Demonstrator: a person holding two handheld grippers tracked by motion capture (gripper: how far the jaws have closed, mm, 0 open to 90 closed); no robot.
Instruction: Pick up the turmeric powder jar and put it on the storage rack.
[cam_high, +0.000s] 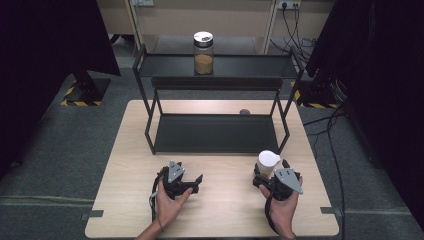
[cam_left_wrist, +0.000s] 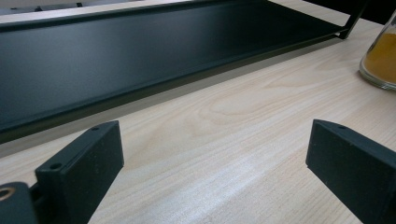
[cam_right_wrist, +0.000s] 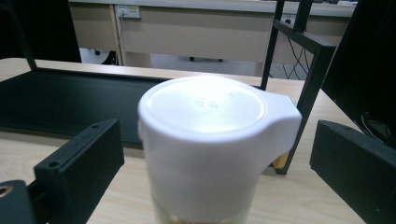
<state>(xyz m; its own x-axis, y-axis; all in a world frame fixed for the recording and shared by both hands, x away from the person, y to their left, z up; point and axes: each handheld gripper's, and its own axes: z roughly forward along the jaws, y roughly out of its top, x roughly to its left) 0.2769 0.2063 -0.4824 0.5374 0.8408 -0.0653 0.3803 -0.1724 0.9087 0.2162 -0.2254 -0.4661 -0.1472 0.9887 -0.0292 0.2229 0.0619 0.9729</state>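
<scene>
White-lidded jar (cam_right_wrist: 205, 154) upright between the right hand-held gripper's (cam_right_wrist: 215, 177) open jaws

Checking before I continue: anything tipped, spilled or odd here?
Nothing stands out. The white-lidded jar stands upright between the right gripper's open jaws; the glass jar of brown powder sits upright on the black rack's top shelf.

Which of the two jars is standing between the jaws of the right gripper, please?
The white-lidded jar on the table, between the right gripper's open jaws; the other jar, dark-lidded, stands on the rack's top shelf.
</scene>
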